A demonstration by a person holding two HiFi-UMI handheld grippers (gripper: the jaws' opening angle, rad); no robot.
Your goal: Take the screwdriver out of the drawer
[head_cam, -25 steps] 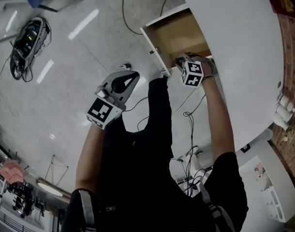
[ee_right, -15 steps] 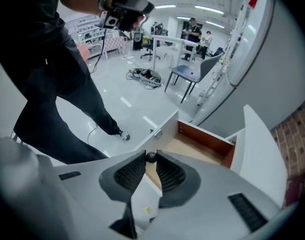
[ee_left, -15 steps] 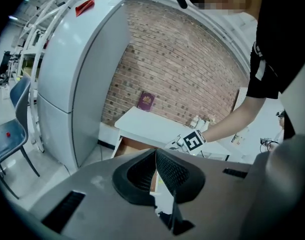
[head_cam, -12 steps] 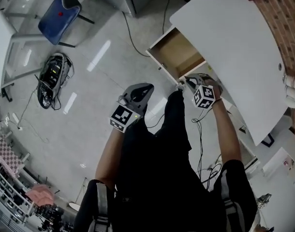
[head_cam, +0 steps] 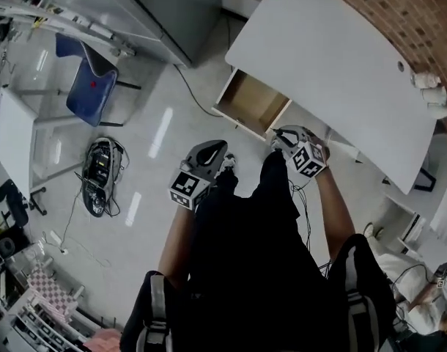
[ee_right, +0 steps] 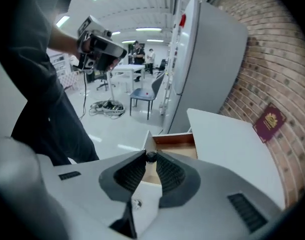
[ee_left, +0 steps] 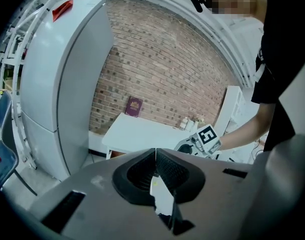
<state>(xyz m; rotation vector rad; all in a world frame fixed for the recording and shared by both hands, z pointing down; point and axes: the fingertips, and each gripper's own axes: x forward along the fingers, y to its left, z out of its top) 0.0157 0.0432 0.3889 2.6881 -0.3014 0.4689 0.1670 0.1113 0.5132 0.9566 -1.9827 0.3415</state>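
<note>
Jaws of right gripper (head_cam: 281,135) clamped on dark screwdriver (ee_right: 150,157) end; left gripper (ee_left: 155,156) jaws pressed together, empty. Screwdriver has been raised clear of open drawer (head_cam: 253,103), now at 11 o'clock; extraction judged complete

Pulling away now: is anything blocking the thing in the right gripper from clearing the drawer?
Nothing visible. The right gripper is shut on a small dark round end, probably the screwdriver. It sits above the open drawer, beside the tabletop edge, not under it. The left gripper is well apart.
</note>
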